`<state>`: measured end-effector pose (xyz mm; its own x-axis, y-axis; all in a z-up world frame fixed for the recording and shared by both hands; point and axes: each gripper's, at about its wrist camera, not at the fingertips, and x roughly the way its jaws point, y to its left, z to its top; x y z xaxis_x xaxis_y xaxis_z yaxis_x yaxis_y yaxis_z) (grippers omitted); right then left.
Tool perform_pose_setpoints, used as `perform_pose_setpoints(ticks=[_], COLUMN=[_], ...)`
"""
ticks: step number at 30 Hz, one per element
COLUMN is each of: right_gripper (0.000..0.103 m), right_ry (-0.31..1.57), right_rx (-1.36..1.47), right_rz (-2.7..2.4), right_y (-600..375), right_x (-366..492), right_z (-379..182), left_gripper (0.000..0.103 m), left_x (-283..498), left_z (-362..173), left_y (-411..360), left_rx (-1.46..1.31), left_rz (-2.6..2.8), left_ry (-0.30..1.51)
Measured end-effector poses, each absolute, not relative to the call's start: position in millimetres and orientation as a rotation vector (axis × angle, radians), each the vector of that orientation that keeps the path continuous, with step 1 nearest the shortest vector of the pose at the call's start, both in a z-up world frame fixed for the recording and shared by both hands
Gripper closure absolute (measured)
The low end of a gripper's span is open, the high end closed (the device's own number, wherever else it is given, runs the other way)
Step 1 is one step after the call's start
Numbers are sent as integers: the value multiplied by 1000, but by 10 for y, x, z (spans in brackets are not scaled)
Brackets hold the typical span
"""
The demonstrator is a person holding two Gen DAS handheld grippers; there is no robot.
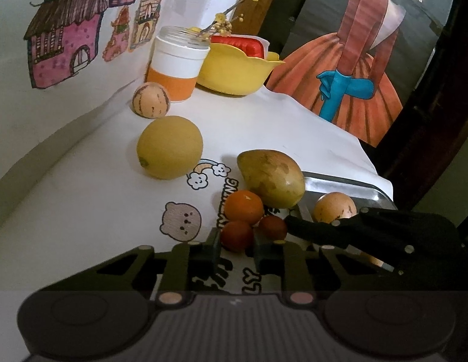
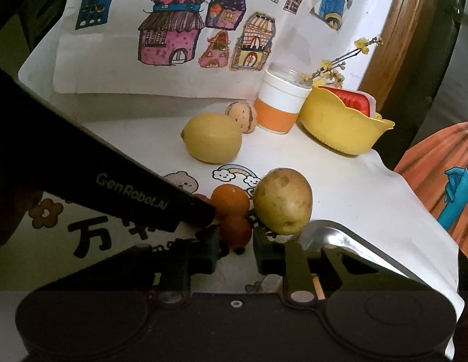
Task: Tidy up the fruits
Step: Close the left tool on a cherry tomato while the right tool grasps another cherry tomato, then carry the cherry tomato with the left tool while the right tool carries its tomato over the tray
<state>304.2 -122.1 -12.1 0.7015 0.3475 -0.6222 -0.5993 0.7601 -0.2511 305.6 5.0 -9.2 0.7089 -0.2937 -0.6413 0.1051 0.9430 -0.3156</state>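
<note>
On steel tray (image 1: 348, 185) — one striped fruit (image 1: 334, 206); yellow bowl (image 1: 234, 69) holds red box (image 1: 249, 45).

In the right wrist view, the lemon (image 2: 212, 137) lies centre-left on the tabletop (image 2: 339, 187), a striped fruit (image 2: 242, 117) behind it. The cup (image 2: 280, 102) and bowl (image 2: 342, 126) stand upper right. The mango (image 2: 283, 200) touches the tray (image 2: 348, 238) at lower right.

lemon (image 1: 169, 147), mango (image 1: 270, 178), orange (image 1: 245, 206) on cloth
</note>
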Motion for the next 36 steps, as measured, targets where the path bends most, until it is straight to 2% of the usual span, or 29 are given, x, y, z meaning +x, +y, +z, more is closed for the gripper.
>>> perform_pose_setpoints(ticks=[23, 36], right_gripper=[81, 80], right_ry=[533, 521], right_rx=[-434, -371], right_rz=[506, 400], right_y=[-1418, -1857], right_x=[2722, 2587], right_z=[36, 139], left_gripper=[80, 80], left_x=[2801, 2771], left_z=[32, 126], left_y=[-71, -361], left_rx=[-249, -234], left_rz=[-221, -275], left_ry=[721, 707])
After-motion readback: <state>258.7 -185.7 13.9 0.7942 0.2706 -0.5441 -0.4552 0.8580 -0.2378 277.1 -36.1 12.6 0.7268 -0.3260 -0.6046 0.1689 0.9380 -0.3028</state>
